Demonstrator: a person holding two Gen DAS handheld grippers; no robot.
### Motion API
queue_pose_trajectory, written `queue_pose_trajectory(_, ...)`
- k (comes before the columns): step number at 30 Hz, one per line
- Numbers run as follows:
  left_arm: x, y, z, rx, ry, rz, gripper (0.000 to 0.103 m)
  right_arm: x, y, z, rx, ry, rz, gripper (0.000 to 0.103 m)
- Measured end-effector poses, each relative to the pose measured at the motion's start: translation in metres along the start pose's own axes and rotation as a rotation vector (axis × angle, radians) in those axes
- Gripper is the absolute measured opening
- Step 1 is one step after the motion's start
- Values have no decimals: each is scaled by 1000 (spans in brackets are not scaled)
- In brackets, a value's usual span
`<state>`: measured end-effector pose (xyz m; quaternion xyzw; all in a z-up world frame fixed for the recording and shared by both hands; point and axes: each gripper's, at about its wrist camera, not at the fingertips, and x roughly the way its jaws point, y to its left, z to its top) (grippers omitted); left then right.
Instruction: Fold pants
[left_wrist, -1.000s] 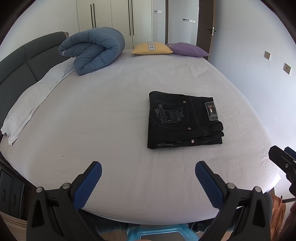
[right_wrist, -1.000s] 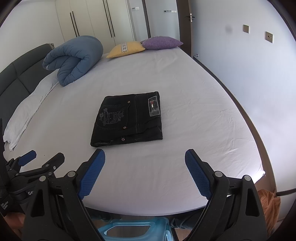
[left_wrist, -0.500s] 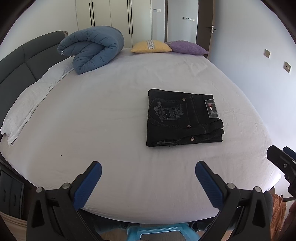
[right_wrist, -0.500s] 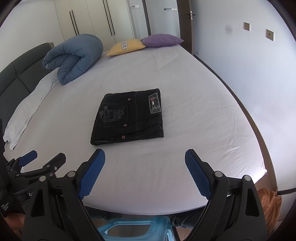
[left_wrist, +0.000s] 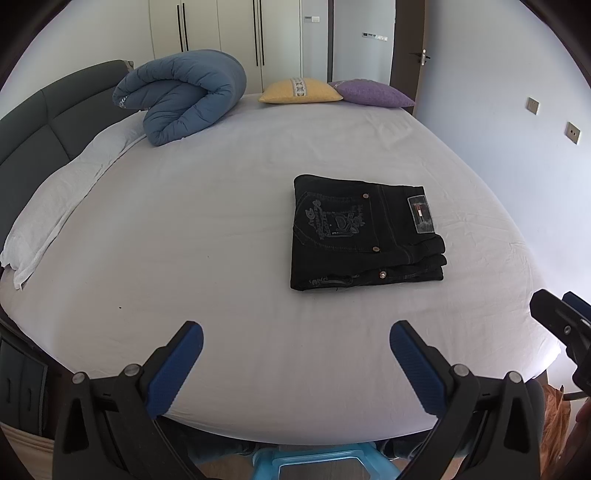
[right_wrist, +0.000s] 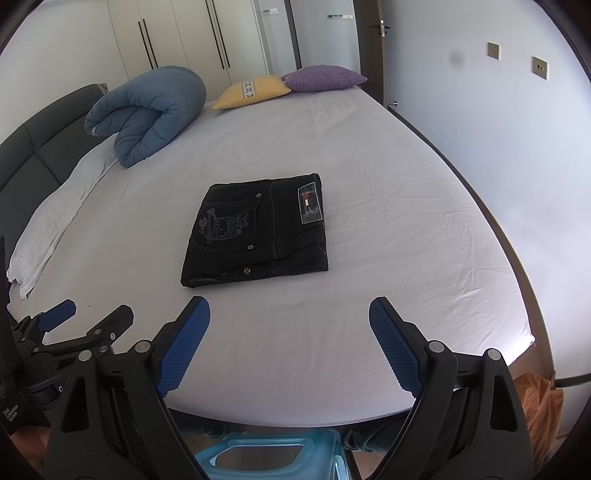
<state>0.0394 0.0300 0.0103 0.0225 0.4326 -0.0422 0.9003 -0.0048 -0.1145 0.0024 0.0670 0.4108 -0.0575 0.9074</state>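
Already folded into a compact black rectangle, the pants (left_wrist: 364, 232) lie flat on the white bed (left_wrist: 207, 229), back pocket embroidery and waist label facing up. Both claws hang over the near edge of the bed, well apart from the pants. Left claw (left_wrist: 295, 345) stands wide open and holds nothing; right claw (right_wrist: 290, 321) likewise gapes empty. A rolled blue duvet (left_wrist: 184, 99) sits near the headboard.

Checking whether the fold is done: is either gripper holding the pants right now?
No, the black pants lie folded on the bed, apart from the open left gripper and right gripper.
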Motion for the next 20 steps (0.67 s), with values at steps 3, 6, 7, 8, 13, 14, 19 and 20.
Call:
queue_pose_trajectory(3, 1, 1, 0, -3, 4, -6, 103, 1, 1, -2, -2, 1, 1, 89)
queue_pose_trajectory(6, 2, 2, 0, -9, 10, -15, 103, 1, 2, -3, -5, 1, 4, 89)
queue_pose_trajectory(7, 2, 2, 0, -7, 9, -13, 103, 1, 2, -3, -4, 2, 3, 89)
queue_pose_trajectory(8, 2, 2, 0, -6, 9, -12, 103, 1, 2, -3, -3, 3, 4, 89)
queue_pose_trajectory(13, 5, 3, -2, -6, 20, -22, 103, 3, 4, -5, -2, 10, 7, 89)
queue_pose_trajectory(14, 5, 3, -2, -7, 22, -24, 103, 3, 3, -5, -2, 11, 9, 89)
queue_pose_trajectory(19, 3, 5, -3, -8, 6, -23, 103, 3, 3, -5, -1, 11, 9, 88)
queue_pose_trajectory(20, 4, 5, -3, -8, 8, -25, 103, 3, 2, -5, 1, 11, 10, 88)
